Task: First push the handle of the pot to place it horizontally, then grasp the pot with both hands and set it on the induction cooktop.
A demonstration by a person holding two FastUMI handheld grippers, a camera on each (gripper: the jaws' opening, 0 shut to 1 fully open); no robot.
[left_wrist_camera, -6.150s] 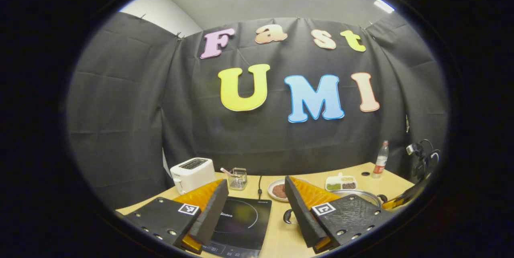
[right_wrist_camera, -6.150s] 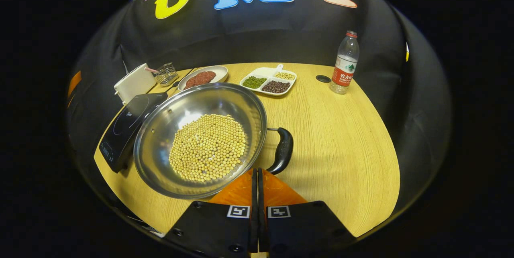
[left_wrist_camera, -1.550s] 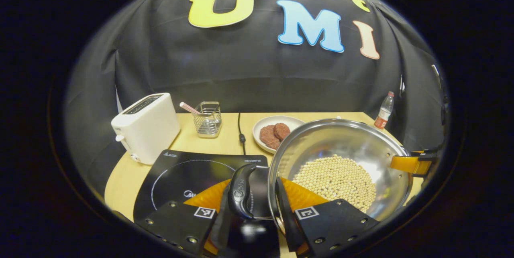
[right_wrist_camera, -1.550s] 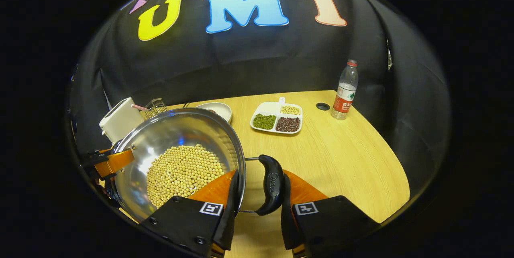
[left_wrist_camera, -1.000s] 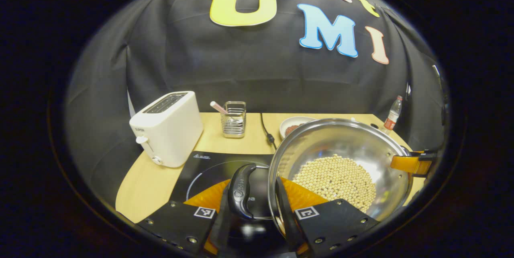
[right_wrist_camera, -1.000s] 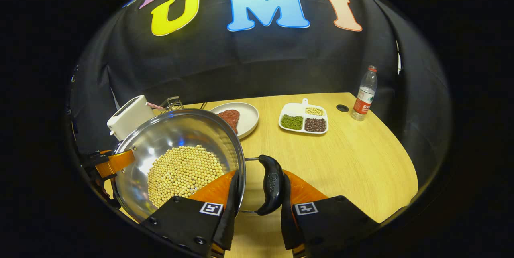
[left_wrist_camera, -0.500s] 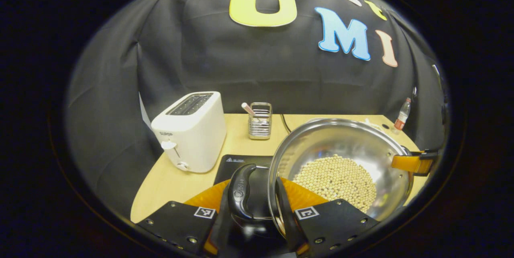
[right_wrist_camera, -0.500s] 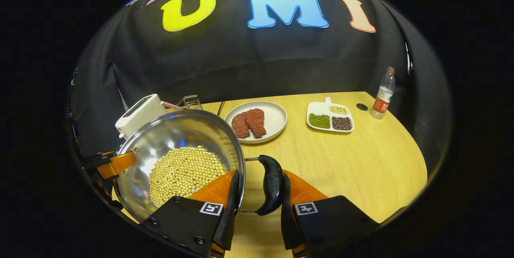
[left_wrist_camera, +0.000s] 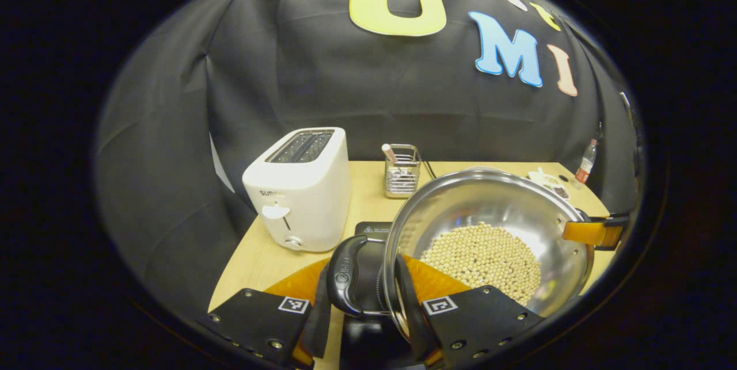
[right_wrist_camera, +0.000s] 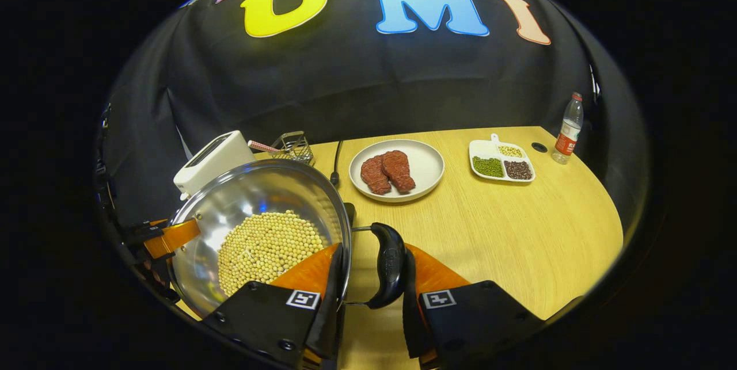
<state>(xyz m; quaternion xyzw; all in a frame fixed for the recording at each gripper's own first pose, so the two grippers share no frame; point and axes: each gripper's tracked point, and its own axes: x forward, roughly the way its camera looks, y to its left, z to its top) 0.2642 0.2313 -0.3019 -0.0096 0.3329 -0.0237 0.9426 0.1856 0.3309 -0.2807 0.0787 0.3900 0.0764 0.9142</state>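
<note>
Since the earlier frames the pot (left_wrist_camera: 489, 226) has been carried leftward — the toaster (left_wrist_camera: 299, 189) now looms large in the left gripper view, and the plate of meat (right_wrist_camera: 397, 170) has slid toward the middle of the right gripper view. The pot, with a layer of pale beans (right_wrist_camera: 268, 249) in its bottom, hangs between the two grippers. The left gripper (left_wrist_camera: 363, 324) has its fingers closed on the pot's left handle (left_wrist_camera: 344, 275), one finger outside the handle loop and one against the rim. The right gripper (right_wrist_camera: 368, 306) clamps the right handle (right_wrist_camera: 390, 263) in the same way. The cooktop (left_wrist_camera: 371, 229) is almost wholly hidden beneath the pot; a dark corner shows just behind the left handle, so whether the pot touches it cannot be told. Behind the pot stand a wire basket (left_wrist_camera: 401, 171) and, cut off by the rim, a divided dish (right_wrist_camera: 501, 166) and a bottle (right_wrist_camera: 567, 128) on the wooden surface (right_wrist_camera: 518, 232). The far gripper's fingertip appears at each view's edge.
</note>
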